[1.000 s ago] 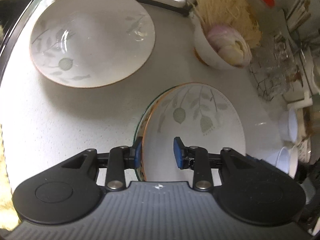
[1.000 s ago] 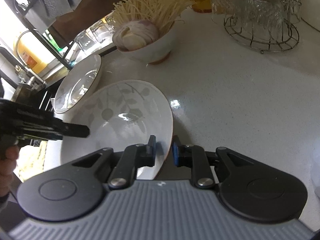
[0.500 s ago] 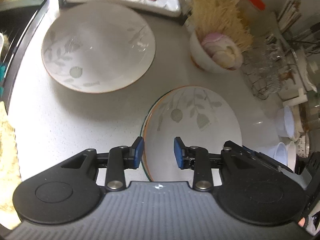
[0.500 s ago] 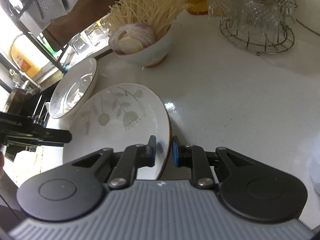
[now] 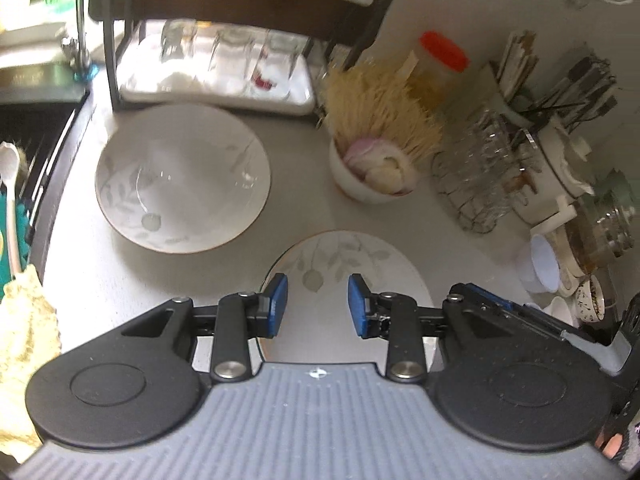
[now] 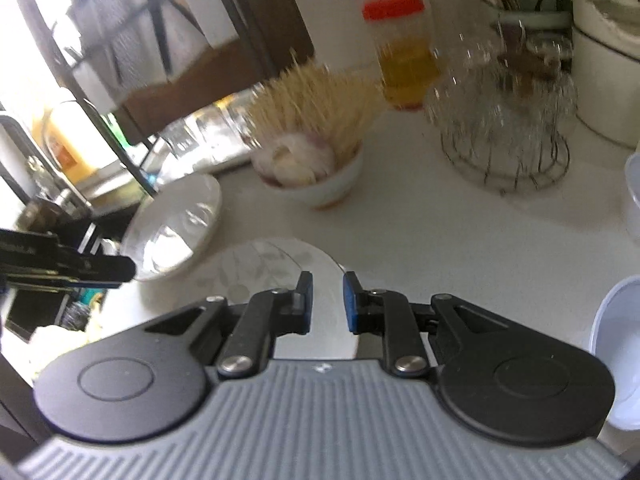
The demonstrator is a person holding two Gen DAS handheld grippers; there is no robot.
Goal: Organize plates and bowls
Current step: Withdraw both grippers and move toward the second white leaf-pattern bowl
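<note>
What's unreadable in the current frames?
- Near plate: near edge hidden behind the left tool in the left wrist view.
- Same plate: right edge hidden behind the right tool in the right wrist view.
- Oil jar, glass rack: motion-blurred, right wrist view.

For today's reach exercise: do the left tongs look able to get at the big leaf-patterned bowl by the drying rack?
Probably yes: the left tongs are open, and only bare counter lies between them and the bowl.
</note>
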